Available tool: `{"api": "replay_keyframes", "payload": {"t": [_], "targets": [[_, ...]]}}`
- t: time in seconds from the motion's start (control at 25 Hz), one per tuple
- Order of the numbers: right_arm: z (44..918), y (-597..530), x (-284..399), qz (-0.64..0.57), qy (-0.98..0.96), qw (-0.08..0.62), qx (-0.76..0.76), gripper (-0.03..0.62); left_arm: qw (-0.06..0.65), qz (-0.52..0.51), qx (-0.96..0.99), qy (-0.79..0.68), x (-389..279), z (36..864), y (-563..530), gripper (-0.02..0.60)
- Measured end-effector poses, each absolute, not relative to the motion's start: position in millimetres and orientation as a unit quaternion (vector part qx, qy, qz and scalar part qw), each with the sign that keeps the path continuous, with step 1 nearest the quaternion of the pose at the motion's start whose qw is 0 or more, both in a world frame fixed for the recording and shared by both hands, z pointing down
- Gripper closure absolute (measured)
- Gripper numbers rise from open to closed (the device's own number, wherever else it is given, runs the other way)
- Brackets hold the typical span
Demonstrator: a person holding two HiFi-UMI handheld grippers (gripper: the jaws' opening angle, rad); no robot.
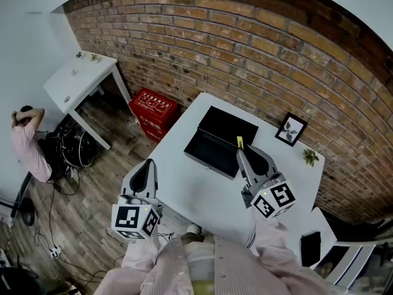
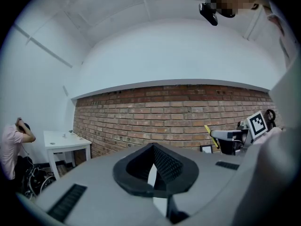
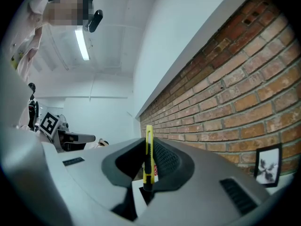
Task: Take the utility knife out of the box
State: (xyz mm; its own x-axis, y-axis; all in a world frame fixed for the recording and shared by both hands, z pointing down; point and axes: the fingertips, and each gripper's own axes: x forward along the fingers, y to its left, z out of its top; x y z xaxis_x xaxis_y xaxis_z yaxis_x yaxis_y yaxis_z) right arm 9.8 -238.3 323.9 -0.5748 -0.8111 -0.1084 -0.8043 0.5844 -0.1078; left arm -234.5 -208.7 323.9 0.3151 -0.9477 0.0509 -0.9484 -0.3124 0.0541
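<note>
A black box point(image 1: 212, 151) lies open on the white table point(image 1: 202, 195), its lid point(image 1: 228, 125) tipped back. My right gripper point(image 1: 241, 147) hovers over the box's right edge, shut on a yellow utility knife point(image 1: 239, 142). In the right gripper view the knife point(image 3: 148, 154) stands upright between the pads point(image 3: 164, 160) and sticks out past the tips. From the left gripper view the knife point(image 2: 207, 131) shows as a yellow tip on the right gripper point(image 2: 225, 138). My left gripper point(image 1: 148, 165) hangs off the table's left edge, above the floor, shut and empty.
A framed picture point(image 1: 291, 129) and a small plant point(image 1: 310, 157) stand at the table's far right. A red crate point(image 1: 153, 109) sits on the floor by the brick wall. A white side table point(image 1: 80, 78) and a person point(image 1: 27, 143) are at the left.
</note>
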Motion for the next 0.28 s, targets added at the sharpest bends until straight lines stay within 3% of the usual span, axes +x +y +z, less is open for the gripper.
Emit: {"api": "replay_keyframes", "payload": {"t": [0.28], "targets": [[323.4,-241.0,17.7,-0.019,0.883,0.072,-0.463,0.543,0.040,0.008,0.806,-0.591,-239.0,327.6,-211.0,0.589]]}}
